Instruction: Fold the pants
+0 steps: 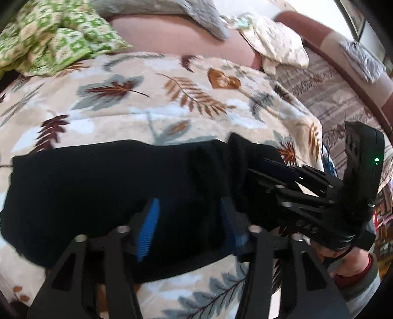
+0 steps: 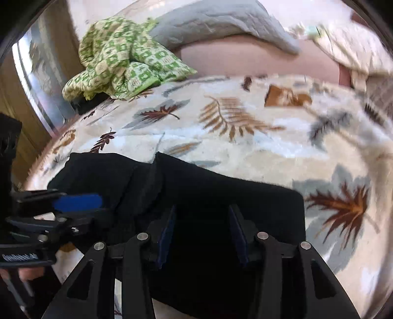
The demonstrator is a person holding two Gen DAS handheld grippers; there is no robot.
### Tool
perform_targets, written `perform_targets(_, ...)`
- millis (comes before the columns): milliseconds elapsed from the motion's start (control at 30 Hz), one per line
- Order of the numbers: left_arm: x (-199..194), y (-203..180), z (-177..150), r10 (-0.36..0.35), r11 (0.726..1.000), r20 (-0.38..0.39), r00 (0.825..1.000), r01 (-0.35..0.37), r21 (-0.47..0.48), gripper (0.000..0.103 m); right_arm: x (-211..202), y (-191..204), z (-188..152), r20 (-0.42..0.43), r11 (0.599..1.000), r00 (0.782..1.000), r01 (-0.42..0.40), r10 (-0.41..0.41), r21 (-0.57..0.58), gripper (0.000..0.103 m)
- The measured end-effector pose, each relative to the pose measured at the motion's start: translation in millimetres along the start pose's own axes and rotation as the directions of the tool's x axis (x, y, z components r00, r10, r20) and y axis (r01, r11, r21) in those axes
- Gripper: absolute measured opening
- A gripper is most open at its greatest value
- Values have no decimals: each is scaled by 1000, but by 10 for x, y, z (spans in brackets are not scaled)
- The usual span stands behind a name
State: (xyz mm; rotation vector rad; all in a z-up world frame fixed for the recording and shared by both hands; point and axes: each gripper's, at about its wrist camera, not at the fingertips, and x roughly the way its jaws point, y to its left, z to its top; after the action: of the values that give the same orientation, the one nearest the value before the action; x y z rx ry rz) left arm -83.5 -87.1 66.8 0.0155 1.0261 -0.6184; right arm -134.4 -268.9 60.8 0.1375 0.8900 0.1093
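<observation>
While the folded black pants lie on the leaf-print blanket, both the left gripper and right gripper hover, fingers apart, clamping nothing; next likely another fold or smoothing.

A cream blanket printed with brown and grey leaves covers the bed. At its far edge lies a crumpled green checked cloth, with a grey quilted pillow beside it.

A bed under a leaf-print blanket, with a green patterned cloth, grey quilted pillow and pink sheet behind.
</observation>
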Motion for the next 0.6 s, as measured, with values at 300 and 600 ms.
perform_targets(300, -303, 544, -234, 110, 983, 49, 993, -102, -150, 65, 46, 321, 31, -24, 997, 999, -36, 35, -69, 45)
perform_targets(600, -477, 819, -368, 187, 965, 81, 979, -168, -200, 66, -192, 578, 1, 15, 994, 1000, -22, 24, -105, 53)
